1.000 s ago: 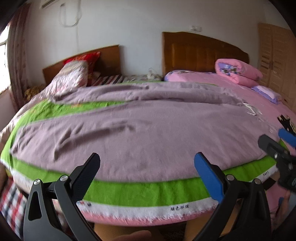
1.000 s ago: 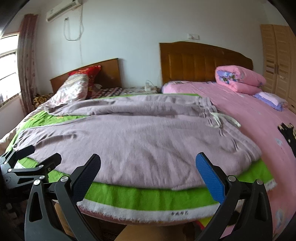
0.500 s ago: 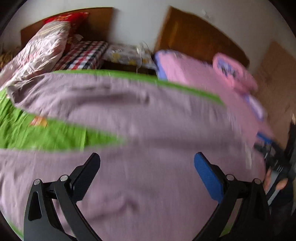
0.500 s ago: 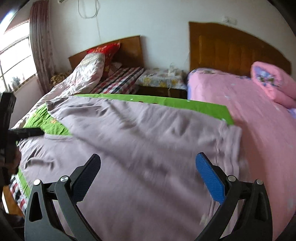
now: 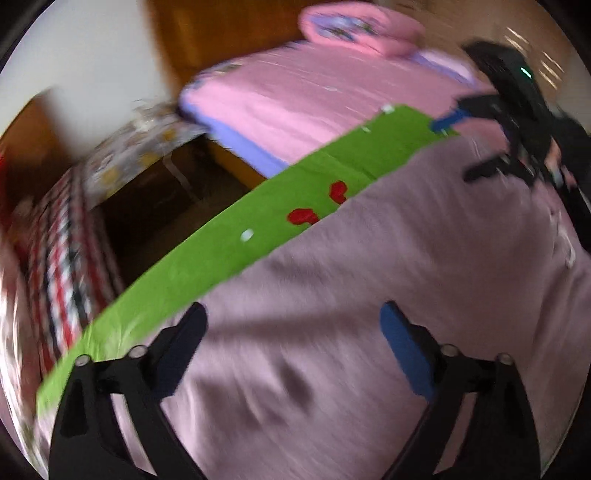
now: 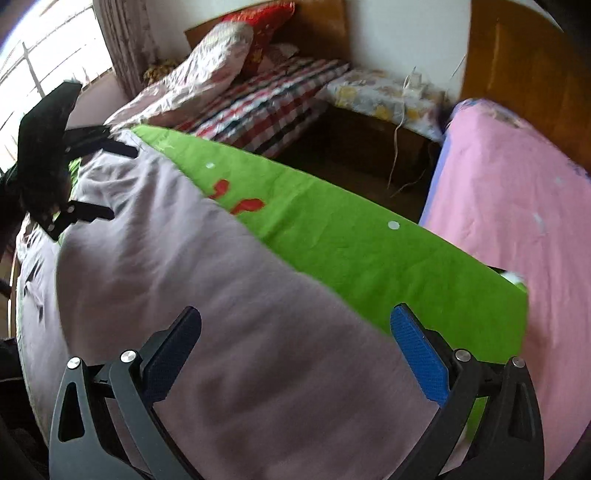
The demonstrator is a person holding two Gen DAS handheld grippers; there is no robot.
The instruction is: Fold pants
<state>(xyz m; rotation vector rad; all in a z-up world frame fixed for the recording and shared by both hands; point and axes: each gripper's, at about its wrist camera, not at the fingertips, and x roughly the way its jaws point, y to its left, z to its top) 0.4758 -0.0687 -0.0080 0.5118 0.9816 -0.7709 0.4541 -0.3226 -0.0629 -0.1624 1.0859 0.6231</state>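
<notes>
In the left wrist view, the left gripper points down over the mauve pants, which lie spread flat on a green cloth (it has red shapes and small white dots); its fingers stand wide but are closing, with only cloth below and nothing pinched between them. Far right, the right gripper hangs spread over the pants' far edge. Behind lie a pink bed and a folded pink quilt. In the right wrist view, the right gripper is spread wide above the pants, gripping nothing. Far left, the left gripper hovers over the pants. A plaid bed and a nightstand stand beyond.
</notes>
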